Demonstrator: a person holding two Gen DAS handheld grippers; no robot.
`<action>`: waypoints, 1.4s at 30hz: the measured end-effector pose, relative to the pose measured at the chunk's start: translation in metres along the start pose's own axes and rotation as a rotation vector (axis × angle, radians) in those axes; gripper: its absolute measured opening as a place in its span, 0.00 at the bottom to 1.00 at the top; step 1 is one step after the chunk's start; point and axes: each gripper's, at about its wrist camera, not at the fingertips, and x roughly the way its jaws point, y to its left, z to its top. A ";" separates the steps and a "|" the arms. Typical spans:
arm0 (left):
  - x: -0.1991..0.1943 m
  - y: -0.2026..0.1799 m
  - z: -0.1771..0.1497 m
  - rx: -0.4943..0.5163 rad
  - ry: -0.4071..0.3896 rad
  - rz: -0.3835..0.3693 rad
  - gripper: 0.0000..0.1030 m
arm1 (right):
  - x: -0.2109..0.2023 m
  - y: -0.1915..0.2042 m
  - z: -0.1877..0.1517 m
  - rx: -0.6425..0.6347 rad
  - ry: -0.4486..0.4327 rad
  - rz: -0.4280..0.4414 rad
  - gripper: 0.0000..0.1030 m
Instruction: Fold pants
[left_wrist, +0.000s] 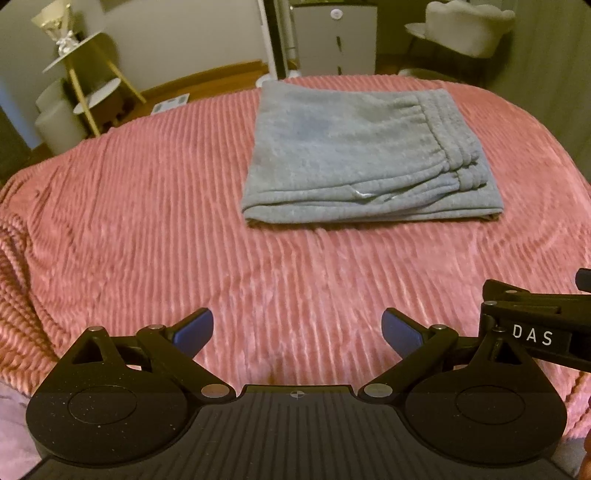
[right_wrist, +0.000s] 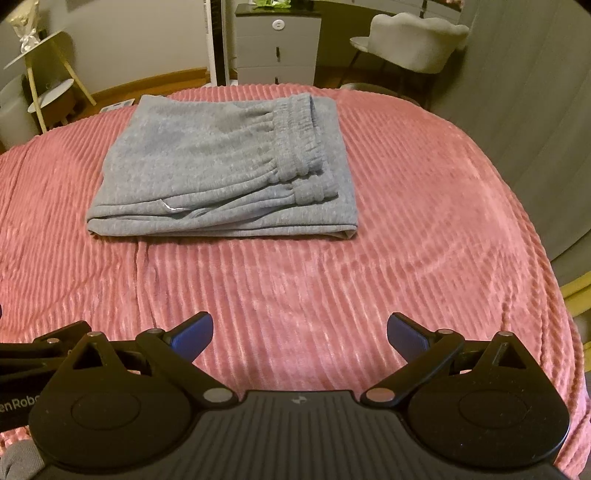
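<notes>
Grey pants (left_wrist: 365, 155) lie folded at 12 o'clock on the bed (left_wrist: 147, 221); both left tongs (left_wrist: 297, 330) and right tongs (right_wrist: 300, 334) apart, empty (fold looks finished), next probably just smoothing or retreat

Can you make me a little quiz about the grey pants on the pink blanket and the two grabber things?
1. True or false: the grey pants are already folded into a stack on the pink blanket.
2. Which is the left hand-held gripper doing? A) pinching the pants B) open, holding nothing C) shut on the blanket
3. Fill in: the elastic waistband lies on ___ of the folded pants.

Key:
1. True. The layers show along the near edge.
2. B. The right hand-held gripper is open and holds nothing too, and both hang over the blanket on the near side of the pants.
3. Top.
</notes>
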 end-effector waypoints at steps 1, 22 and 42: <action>-0.001 0.000 0.000 -0.001 0.000 0.001 0.98 | -0.001 0.000 0.000 0.000 -0.001 0.001 0.98; -0.002 -0.002 -0.001 0.000 0.010 0.001 0.98 | -0.003 0.000 0.001 -0.016 0.003 -0.008 0.98; -0.001 -0.002 0.001 0.010 0.019 -0.005 0.98 | 0.000 0.000 -0.001 -0.024 0.012 -0.016 0.98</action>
